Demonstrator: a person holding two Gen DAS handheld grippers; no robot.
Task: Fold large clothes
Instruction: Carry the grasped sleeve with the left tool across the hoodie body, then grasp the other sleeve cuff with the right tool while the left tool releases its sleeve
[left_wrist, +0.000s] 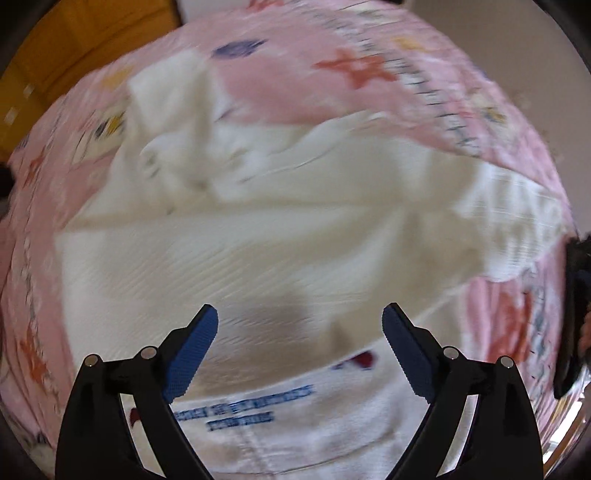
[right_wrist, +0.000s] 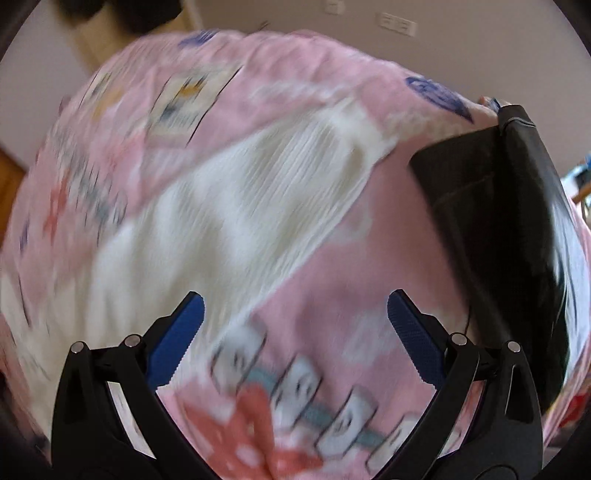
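Observation:
A white ribbed garment (left_wrist: 258, 236) with blue printed lettering lies spread over a pink patterned bedspread (left_wrist: 295, 92). My left gripper (left_wrist: 300, 325) hangs above its lower part, pointing down, jaws wide apart with nothing between the blue pads. In the right wrist view the same white garment (right_wrist: 229, 206) runs diagonally across the pink bedspread (right_wrist: 332, 266). My right gripper (right_wrist: 295, 314) stands open over the bedspread beside the garment's edge, holding nothing. Both views are blurred.
A black folded piece of clothing (right_wrist: 491, 229) lies on the bedspread to the right of my right gripper. A wooden floor (left_wrist: 74, 48) shows at the upper left. A pale wall with sockets (right_wrist: 397, 23) stands behind the bed.

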